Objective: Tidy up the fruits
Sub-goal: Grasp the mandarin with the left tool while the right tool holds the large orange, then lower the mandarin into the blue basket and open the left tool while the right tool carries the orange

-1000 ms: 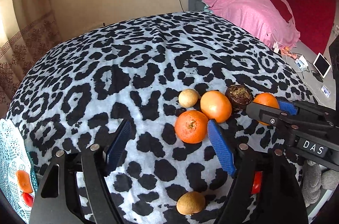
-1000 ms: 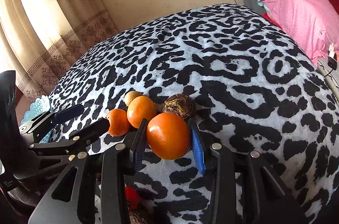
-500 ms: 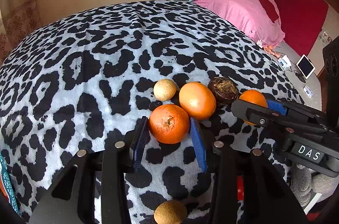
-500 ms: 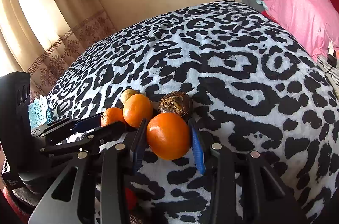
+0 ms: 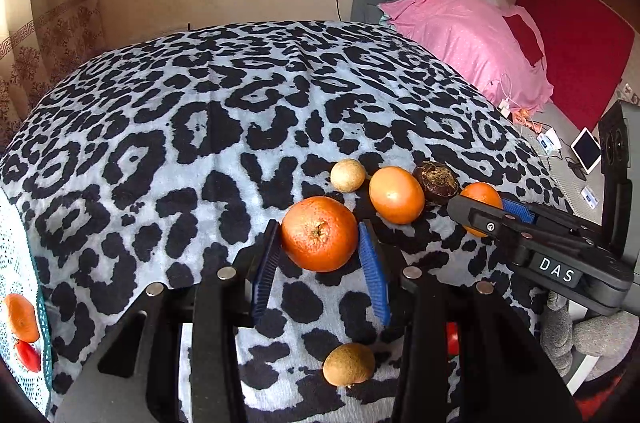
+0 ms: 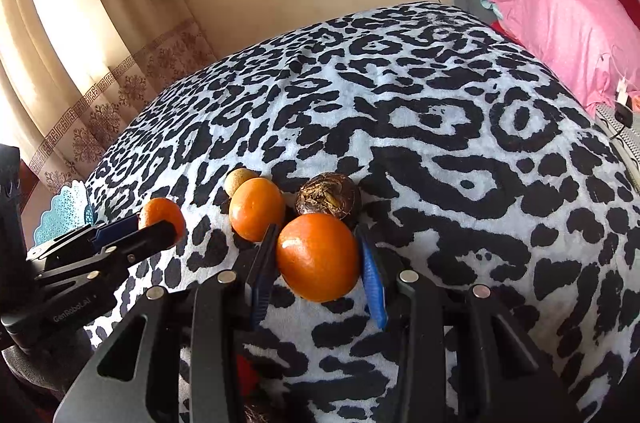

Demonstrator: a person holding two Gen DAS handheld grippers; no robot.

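A big worktop with a black and white spotted blanket (image 5: 168, 127) fills most of the room in front of me. Behind it, by the wall, is a bed with a pink pillow (image 5: 468, 39) on it.

The left claw (image 5: 320, 255) is clenched on a bumpy orange (image 5: 319, 233). Its blue pads (image 5: 266, 263) press on both sides of the fruit, near the middle of the blanket's front part. The right claw (image 6: 316, 263) is grasping a smooth orange (image 6: 318, 257). That fruit sits between its own blue pads at the right end of a short row of fruit.

Just behind the smooth orange is a dark brown hairy fruit (image 6: 328, 197), and the two look like they touch. Next to that, on the left, lies a third orange (image 6: 257, 208) on the blanket. A little tan round fruit (image 6: 239, 180) peeks out from behind it, right beside it.

Another small brown fruit (image 5: 349, 363) lies alone near the front edge of the blanket, under the left claw.

Off the left side of the blanket is a pale blue lacy tray (image 5: 16, 263). It holds an orange piece (image 5: 22, 317) and something small and red (image 5: 28, 357). I cannot tell what the red thing is.
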